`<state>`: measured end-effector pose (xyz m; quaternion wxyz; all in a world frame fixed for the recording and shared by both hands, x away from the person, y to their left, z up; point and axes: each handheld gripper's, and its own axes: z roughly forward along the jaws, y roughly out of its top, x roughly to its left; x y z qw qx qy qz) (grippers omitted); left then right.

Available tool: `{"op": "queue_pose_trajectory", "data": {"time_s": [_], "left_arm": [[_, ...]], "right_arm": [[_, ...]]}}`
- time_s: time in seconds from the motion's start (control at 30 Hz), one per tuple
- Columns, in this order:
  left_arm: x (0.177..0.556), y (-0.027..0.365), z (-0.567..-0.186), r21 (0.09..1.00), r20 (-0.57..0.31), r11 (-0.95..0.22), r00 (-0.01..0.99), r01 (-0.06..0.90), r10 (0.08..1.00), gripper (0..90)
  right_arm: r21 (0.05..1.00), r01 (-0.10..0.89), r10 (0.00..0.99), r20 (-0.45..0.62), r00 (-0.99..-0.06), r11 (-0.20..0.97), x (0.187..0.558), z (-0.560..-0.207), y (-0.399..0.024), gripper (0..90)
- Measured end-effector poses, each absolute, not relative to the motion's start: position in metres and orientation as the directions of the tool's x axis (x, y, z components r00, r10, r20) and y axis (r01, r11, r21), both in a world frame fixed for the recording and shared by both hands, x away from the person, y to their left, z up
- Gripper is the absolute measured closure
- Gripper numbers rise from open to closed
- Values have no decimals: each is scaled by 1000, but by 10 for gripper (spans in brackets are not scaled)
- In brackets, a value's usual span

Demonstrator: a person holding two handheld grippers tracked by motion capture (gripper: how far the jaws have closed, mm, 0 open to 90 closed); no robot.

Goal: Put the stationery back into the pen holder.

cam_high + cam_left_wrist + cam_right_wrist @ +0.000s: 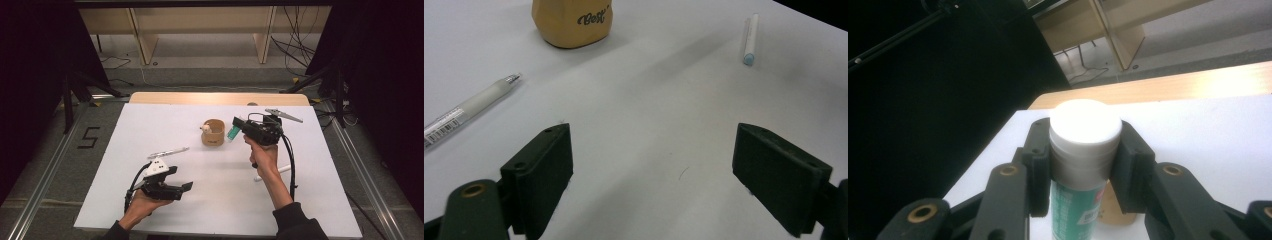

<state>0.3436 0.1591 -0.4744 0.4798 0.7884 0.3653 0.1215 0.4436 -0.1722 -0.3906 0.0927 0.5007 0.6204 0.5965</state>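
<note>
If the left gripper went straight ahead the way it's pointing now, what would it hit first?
Probably nothing soon: bare white table lies ahead of the left gripper. The tan cup sits left of that line, the white stick right. Depth is unclear.

White-capped green glue stick [1083,165], clamped upright.

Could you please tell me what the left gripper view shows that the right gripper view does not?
Left gripper view alone: the left gripper with its jaws wide apart over bare table, a clear pen and a white stick with a blue tip. Right gripper view alone: the right gripper clamped on a white-capped green tube. Both: the white table and the tan cup.
</note>
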Motion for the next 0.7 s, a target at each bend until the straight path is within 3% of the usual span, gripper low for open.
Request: {"op": "queue_pose_trajectory", "data": {"time_s": [0.7], "left_arm": [[344,158,-476,848,-152,-271,700,455,698,159]], "right_arm": [[830,519,761,468,-450,-204,489,-377,-149,655]]}}
